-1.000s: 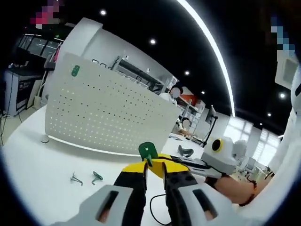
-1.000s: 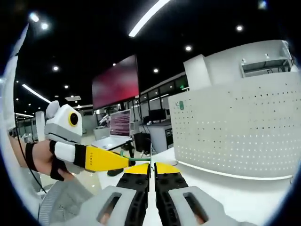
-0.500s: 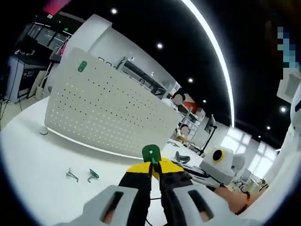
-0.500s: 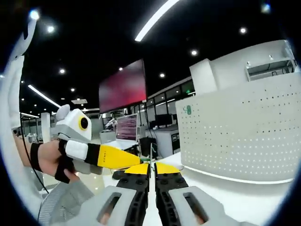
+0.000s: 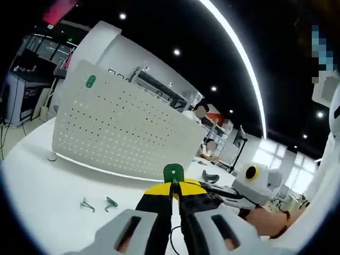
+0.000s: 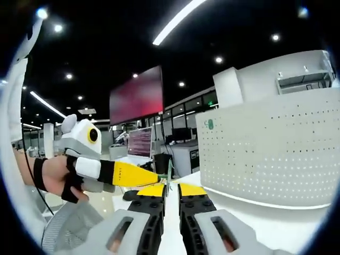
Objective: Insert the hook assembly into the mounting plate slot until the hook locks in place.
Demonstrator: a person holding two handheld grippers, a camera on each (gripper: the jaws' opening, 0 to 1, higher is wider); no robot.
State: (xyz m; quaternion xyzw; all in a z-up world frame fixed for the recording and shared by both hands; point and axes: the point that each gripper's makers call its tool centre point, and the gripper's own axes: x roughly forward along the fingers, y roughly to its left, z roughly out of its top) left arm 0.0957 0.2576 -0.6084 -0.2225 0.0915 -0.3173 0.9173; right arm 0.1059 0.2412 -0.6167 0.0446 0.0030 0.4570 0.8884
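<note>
Between our left tongs (image 5: 174, 189), pressed onto it, sits the green hook assembly (image 5: 173, 173), held above the bench (image 5: 37, 186) before the white perforated mounting plate (image 5: 117, 130). Our right tongs (image 6: 170, 190) stand slightly parted, empty. Two loose hooks (image 5: 98, 204) lie on the bench.

Readable text: none in either view.
Wall screen (image 6: 136, 93), 11 o'clock, right gripper view: blurred red, nothing legible.
</note>
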